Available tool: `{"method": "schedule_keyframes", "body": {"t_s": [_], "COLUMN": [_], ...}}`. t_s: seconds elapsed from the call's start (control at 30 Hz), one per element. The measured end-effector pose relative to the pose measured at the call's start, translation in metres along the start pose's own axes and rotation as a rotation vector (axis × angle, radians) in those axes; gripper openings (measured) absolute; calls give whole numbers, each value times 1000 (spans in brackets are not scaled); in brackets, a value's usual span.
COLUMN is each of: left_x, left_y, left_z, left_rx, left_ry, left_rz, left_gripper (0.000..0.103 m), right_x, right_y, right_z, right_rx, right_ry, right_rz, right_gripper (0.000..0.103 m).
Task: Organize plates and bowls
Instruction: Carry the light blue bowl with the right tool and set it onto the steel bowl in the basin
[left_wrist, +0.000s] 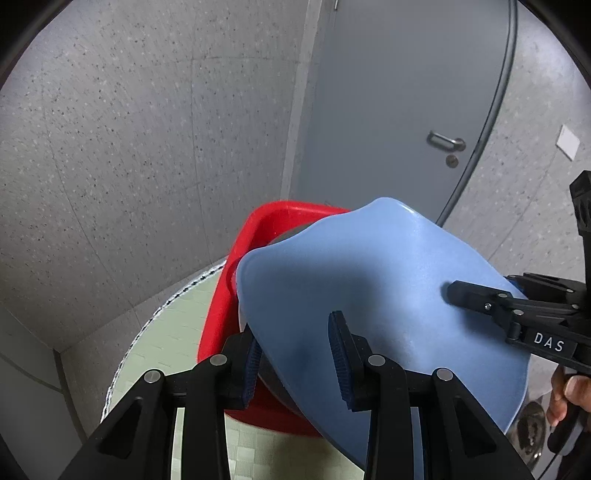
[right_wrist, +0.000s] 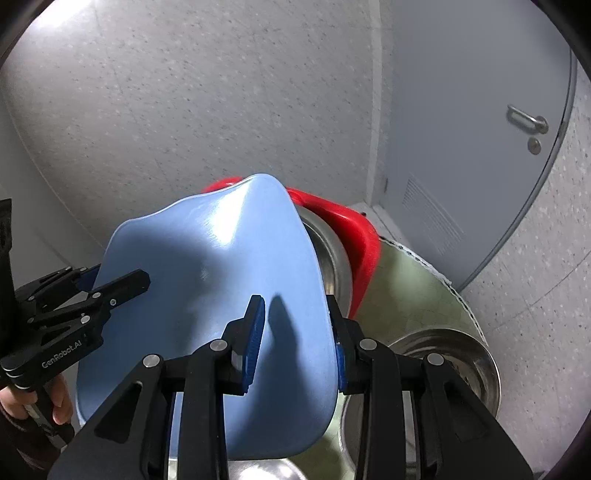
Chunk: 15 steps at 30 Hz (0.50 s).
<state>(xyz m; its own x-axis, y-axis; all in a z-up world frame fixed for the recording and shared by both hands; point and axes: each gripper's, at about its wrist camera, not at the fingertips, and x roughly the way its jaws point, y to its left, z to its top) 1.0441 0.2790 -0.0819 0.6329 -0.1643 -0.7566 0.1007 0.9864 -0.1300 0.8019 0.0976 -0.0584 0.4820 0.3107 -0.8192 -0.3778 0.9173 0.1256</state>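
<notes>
A light blue wavy-rimmed plate (left_wrist: 373, 280) is held tilted in the air between both grippers, over a red basin (left_wrist: 258, 225). My left gripper (left_wrist: 295, 354) is shut on the plate's left rim, one finger on each face. My right gripper (right_wrist: 295, 332) is shut on the opposite rim of the same plate (right_wrist: 207, 266). Each gripper shows in the other's view: the right one (left_wrist: 480, 295) and the left one (right_wrist: 110, 284). The red basin (right_wrist: 351, 229) holds a steel bowl (right_wrist: 328, 247) behind the plate.
The basin stands on a round table with a pale green cloth (left_wrist: 177, 332). Another steel bowl (right_wrist: 450, 362) sits on the cloth (right_wrist: 406, 295) at the lower right. A grey door (left_wrist: 406, 110) and speckled walls lie behind.
</notes>
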Motion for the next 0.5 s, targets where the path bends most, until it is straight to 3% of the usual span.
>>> {"method": "schedule_keyframes", "body": {"t_s": [0.27,0.5], "left_x": [48,58], "left_y": [-7,-23], "left_z": [22,20], "left_rx": [15,43], "left_ry": [33,31], "left_rz": [26,40], "left_gripper": [31,33], "right_x": [22,27], "right_y": [1,8], "right_z": [3,4], "right_rx": [-28,-90], "right_ry": [22,18], "right_rz": [-55,-159], "right_gripper": [32,36]}}
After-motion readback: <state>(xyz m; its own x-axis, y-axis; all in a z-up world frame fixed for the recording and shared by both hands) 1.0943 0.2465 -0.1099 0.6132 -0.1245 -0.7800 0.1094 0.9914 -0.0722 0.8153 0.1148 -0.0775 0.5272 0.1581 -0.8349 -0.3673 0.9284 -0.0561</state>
